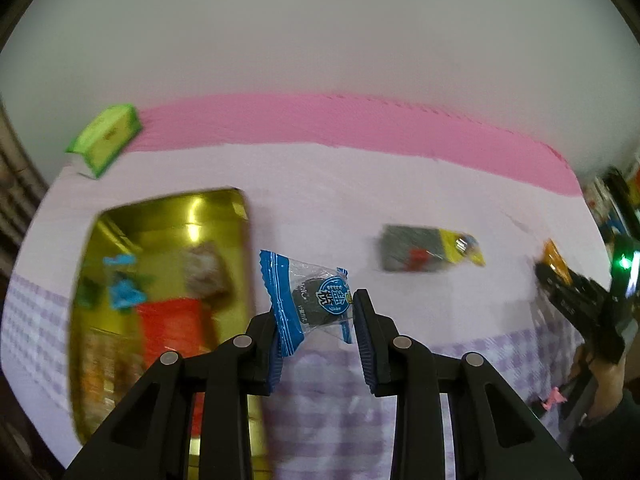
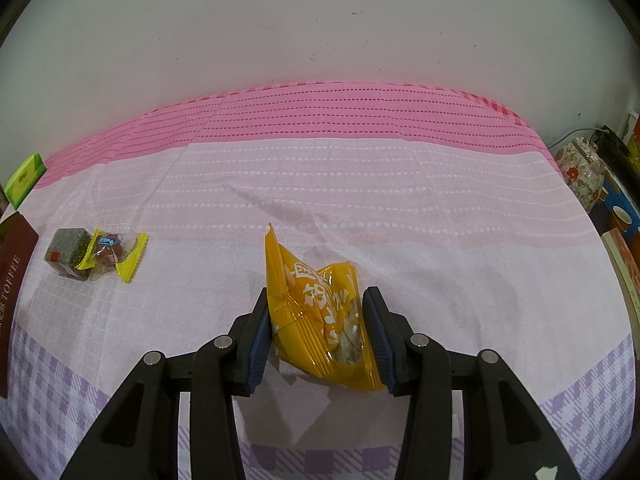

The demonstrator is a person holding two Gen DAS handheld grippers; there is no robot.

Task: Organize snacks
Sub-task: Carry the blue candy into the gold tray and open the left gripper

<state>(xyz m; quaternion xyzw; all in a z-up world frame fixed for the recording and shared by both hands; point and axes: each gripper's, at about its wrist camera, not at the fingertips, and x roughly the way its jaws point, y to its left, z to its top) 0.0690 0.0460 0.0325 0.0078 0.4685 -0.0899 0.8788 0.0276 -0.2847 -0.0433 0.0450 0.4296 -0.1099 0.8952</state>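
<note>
My left gripper (image 1: 316,320) is shut on a blue-and-clear wrapped candy (image 1: 308,300) and holds it above the cloth, just right of an open gold tin (image 1: 92,320) that has several snacks inside. My right gripper (image 2: 316,324) is shut on an orange snack packet (image 2: 320,312), close over the cloth. It also shows at the right edge of the left wrist view (image 1: 560,280). A grey-green cube snack (image 2: 68,252) and a yellow-wrapped candy (image 2: 114,254) lie together on the cloth, also in the left wrist view (image 1: 428,252).
A green box (image 1: 106,136) sits at the far left corner of the table, also in the right wrist view (image 2: 24,178). A brown TOFFEE lid (image 2: 12,276) lies at the left. A floral pot (image 2: 580,172), a cup and books stand off the table's right side.
</note>
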